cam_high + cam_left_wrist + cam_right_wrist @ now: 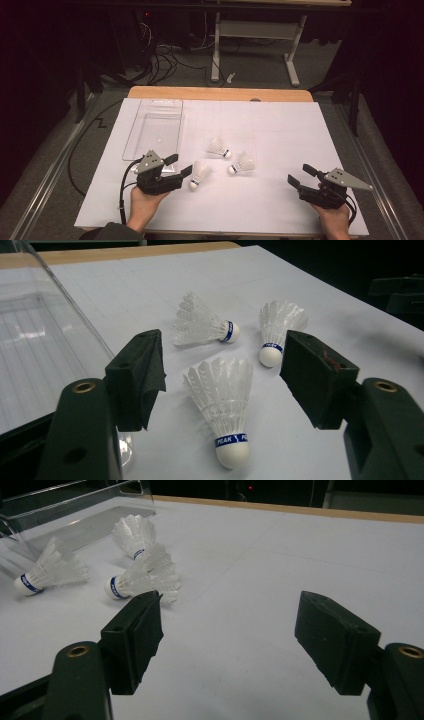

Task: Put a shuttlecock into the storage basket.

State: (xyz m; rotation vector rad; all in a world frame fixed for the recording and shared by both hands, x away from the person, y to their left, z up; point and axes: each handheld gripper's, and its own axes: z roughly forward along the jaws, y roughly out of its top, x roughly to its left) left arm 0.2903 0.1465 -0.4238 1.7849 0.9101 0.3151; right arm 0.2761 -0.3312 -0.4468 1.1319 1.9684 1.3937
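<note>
Left gripper (178, 166): nearest the high view's camera, at the near left of the table, held in a hand (142, 205); jaws spread wide, gripping nothing
Nearest shuttlecock (223, 405): lying on the paper between the wide left jaws in the left gripper view, cork toward the camera, feathers pointing away; touching neither jaw as far as can be told; blue band printed PEAK
Same shuttlecock from above: just beside the left gripper's tips, at (199, 175)
Second shuttlecock (241, 163): right of the first, near it but apart, cork toward the near left
Third shuttlecock (218, 148): farther back, between the other two, cork pointing right
Clear tray (134, 134): beyond the left gripper, on the left half of the paper; contents hard to judge through the glare, possibly bare
Right gripper (298, 175): at the near right, well apart from the shuttlecocks, held in a hand (333, 218); jaws wide, with bare paper between them
White paper sheet (280, 130): covering most of the table
Wooden table edge (220, 93): showing along the far side
</note>
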